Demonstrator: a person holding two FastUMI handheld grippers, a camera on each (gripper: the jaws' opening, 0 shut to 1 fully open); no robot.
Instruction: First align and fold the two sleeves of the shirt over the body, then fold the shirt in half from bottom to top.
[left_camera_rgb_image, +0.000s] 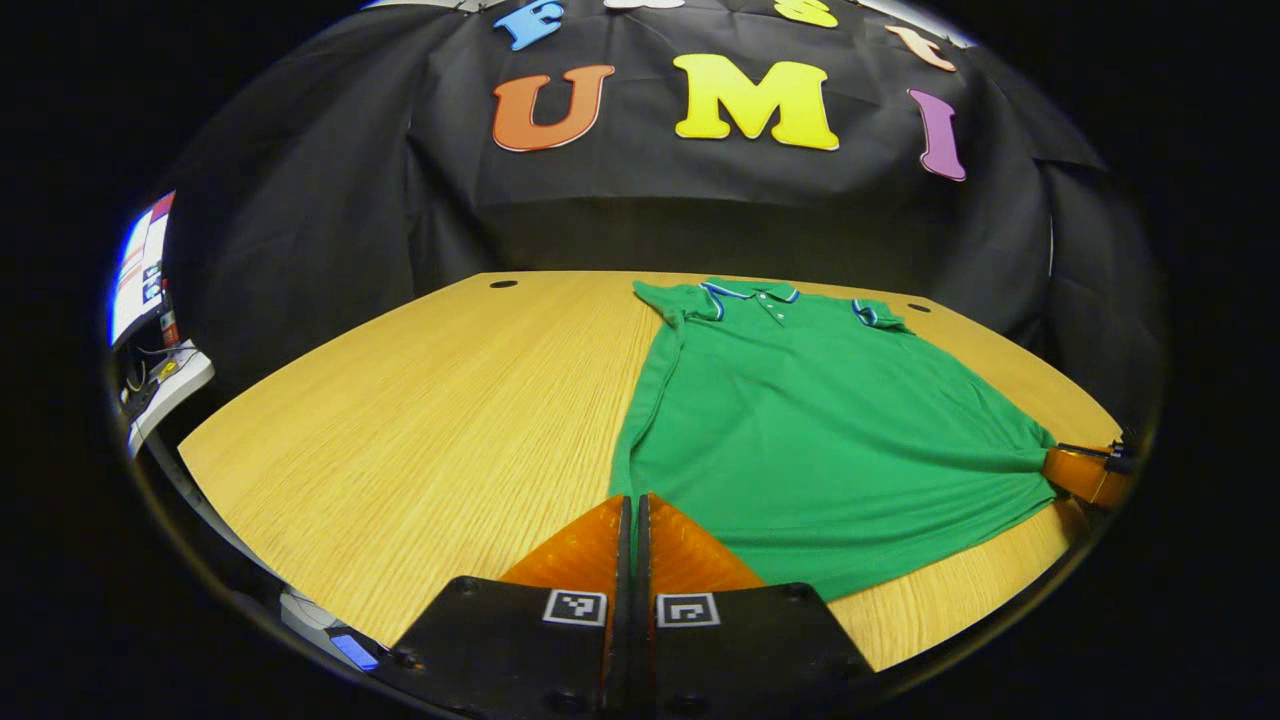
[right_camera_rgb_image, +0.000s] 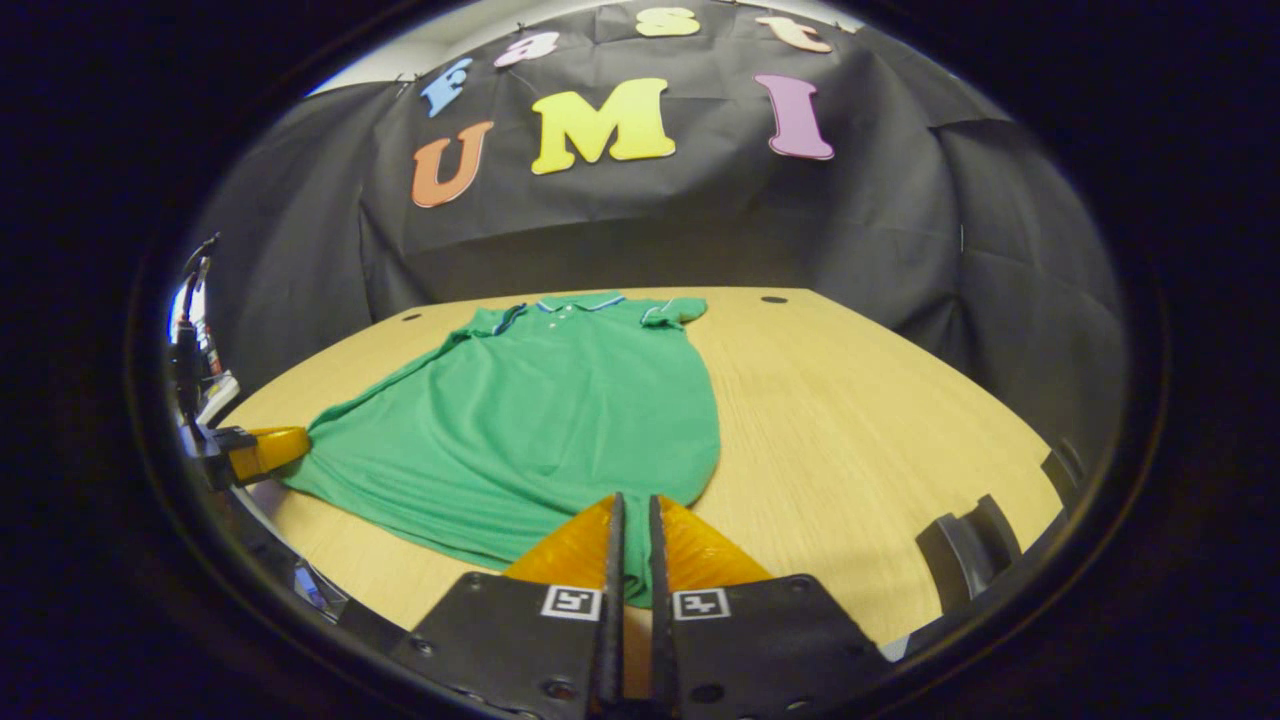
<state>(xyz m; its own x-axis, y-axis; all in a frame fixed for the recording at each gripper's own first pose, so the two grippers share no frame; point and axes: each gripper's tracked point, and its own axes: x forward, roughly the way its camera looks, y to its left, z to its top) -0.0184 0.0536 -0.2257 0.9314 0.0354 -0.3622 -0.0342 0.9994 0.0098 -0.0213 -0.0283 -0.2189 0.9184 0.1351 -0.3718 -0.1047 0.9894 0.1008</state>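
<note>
In the left gripper view, a green polo shirt (left_camera_rgb_image: 820, 420) lies flat on the wooden table (left_camera_rgb_image: 430, 420), collar toward the far edge, both sleeves folded in over the body. The left gripper (left_camera_rgb_image: 633, 505) pinches the hem corner by the near edge, fingers pressed together on the cloth. In the right gripper view, the right gripper (right_camera_rgb_image: 632, 505) clamps the hem's other corner, fingers nearly touching, cloth between them.
</note>
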